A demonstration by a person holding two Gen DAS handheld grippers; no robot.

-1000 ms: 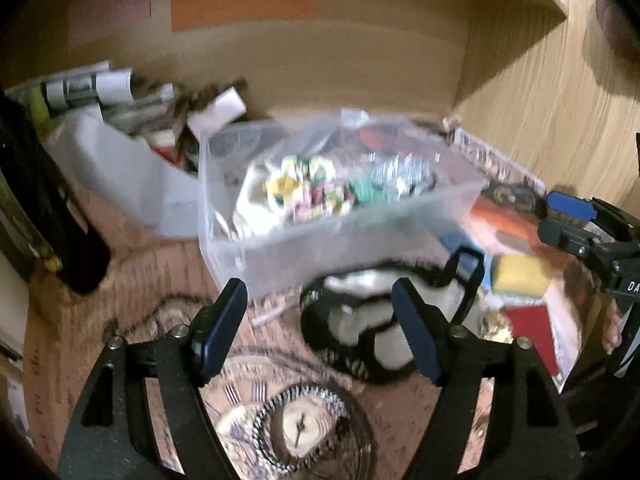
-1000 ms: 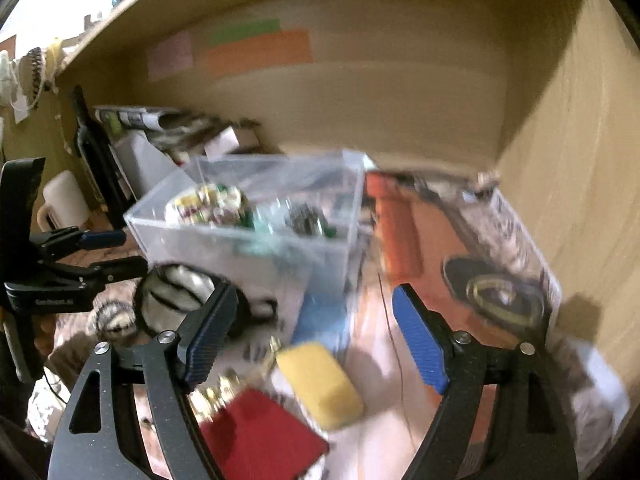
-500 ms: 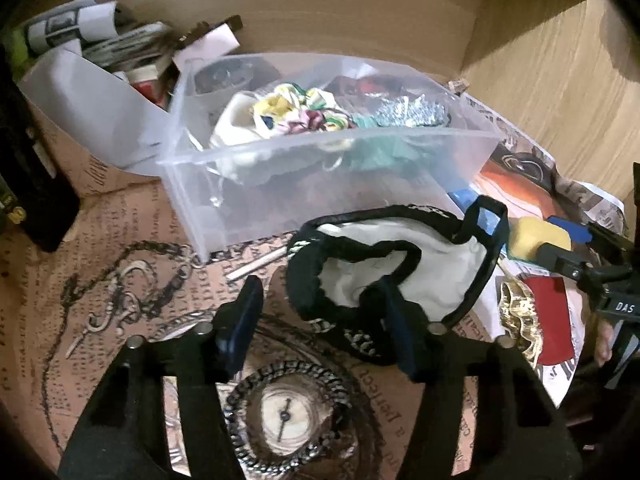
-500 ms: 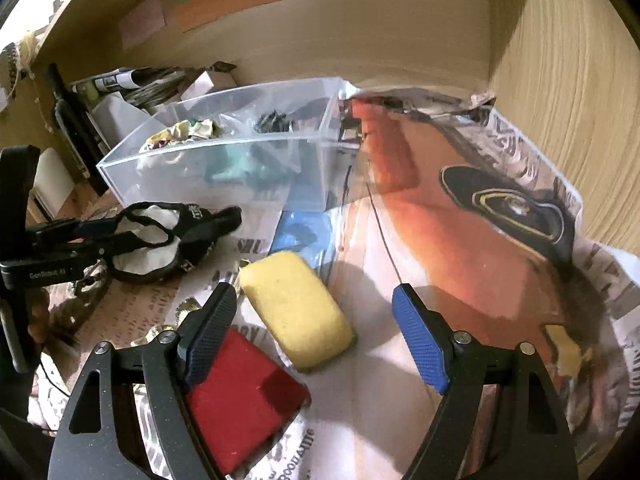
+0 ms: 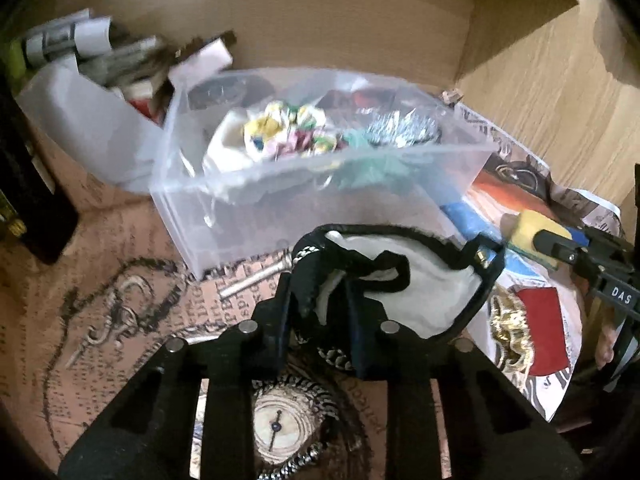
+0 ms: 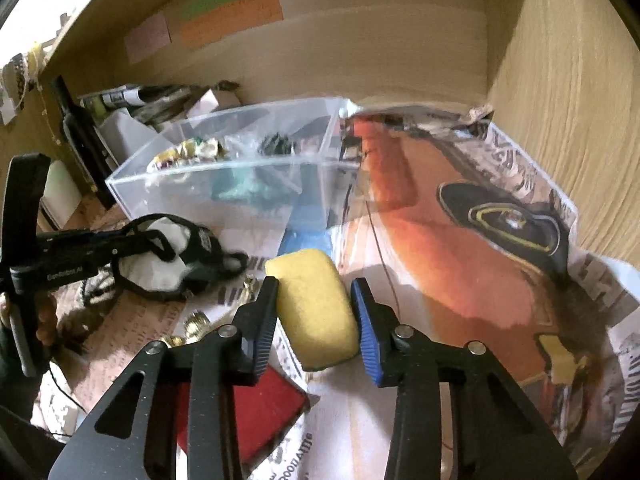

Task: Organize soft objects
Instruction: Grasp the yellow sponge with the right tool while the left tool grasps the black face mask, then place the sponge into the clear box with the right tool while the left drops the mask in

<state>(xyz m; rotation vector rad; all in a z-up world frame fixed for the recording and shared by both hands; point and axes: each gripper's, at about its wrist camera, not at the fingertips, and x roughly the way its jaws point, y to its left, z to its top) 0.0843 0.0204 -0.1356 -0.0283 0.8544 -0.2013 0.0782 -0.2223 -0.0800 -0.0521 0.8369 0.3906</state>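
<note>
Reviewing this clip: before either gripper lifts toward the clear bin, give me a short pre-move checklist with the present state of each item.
1. Left gripper closed on the black-and-white fabric item: ok, both fingers pinch its black edge.
2. Right gripper around the yellow sponge: ok, sponge sits between both fingers; whether it is firmly squeezed, cannot tell.
3. Clear plastic bin open on top: ok, no lid is visible.
4. Room left in the bin: cannot tell; colourful and green soft items already lie inside.
5. Fabric item free of other things: cannot tell; its loose far part hangs near the gold item.
6. Red pad clear of the sponge: ok, it lies flat beside and below it.
</note>
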